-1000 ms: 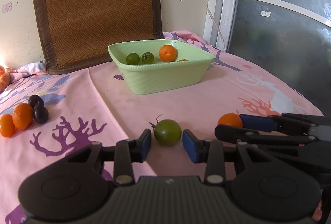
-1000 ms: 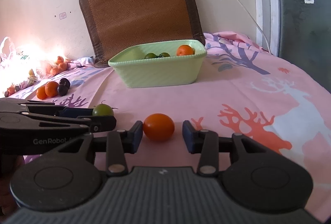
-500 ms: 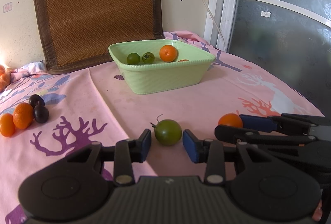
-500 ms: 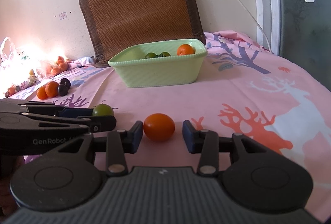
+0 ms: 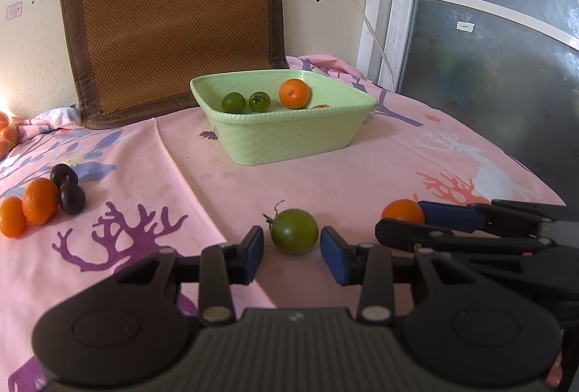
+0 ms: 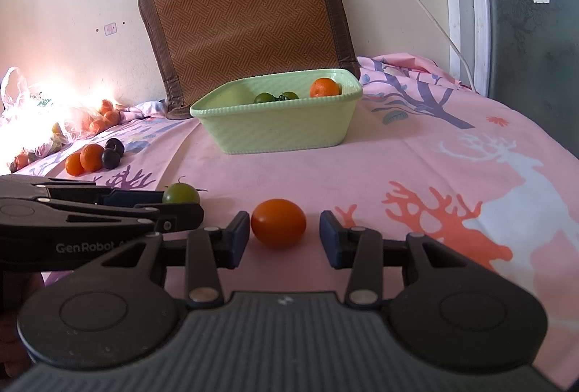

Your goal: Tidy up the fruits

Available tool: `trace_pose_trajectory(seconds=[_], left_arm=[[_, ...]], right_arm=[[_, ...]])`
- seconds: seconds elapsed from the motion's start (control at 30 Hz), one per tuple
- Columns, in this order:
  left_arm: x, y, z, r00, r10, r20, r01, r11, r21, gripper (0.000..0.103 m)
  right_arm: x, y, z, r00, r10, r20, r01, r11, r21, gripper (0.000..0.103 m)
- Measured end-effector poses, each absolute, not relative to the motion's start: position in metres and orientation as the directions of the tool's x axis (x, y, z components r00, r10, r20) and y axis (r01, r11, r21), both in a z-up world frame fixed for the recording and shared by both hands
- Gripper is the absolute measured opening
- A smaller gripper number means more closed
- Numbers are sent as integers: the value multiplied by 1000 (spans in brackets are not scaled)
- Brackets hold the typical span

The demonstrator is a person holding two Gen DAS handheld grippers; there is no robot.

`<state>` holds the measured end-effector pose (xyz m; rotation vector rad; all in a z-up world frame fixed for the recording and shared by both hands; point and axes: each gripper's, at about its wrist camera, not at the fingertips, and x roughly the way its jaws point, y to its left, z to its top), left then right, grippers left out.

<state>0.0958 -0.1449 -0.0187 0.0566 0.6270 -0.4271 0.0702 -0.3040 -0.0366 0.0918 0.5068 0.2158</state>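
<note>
A green tomato (image 5: 294,231) with a stem lies on the pink cloth between the blue pads of my open left gripper (image 5: 291,251), not touched. An orange fruit (image 6: 278,222) lies between the pads of my open right gripper (image 6: 285,237), with gaps on both sides. It also shows in the left wrist view (image 5: 402,211), and the green tomato in the right wrist view (image 6: 180,193). A light green basket (image 5: 289,135) stands further back, holding two green tomatoes (image 5: 233,102) and an orange (image 5: 294,93).
Two oranges (image 5: 39,200) and two dark plums (image 5: 71,198) lie at the left. A plastic bag with fruit (image 6: 54,124) sits far left by the wall. A brown woven mat (image 5: 173,15) leans on the wall behind the basket. A white cable (image 5: 362,12) hangs at right.
</note>
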Motion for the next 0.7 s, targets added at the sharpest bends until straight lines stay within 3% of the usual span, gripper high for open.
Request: trace_pose_trajectory(seconds=[0.7], left_arm=[[101, -148, -19, 726, -360, -586, 400, 914, -67, 40]], right_arm=[[69, -305, -37, 855, 226, -467, -174, 973, 151, 46]])
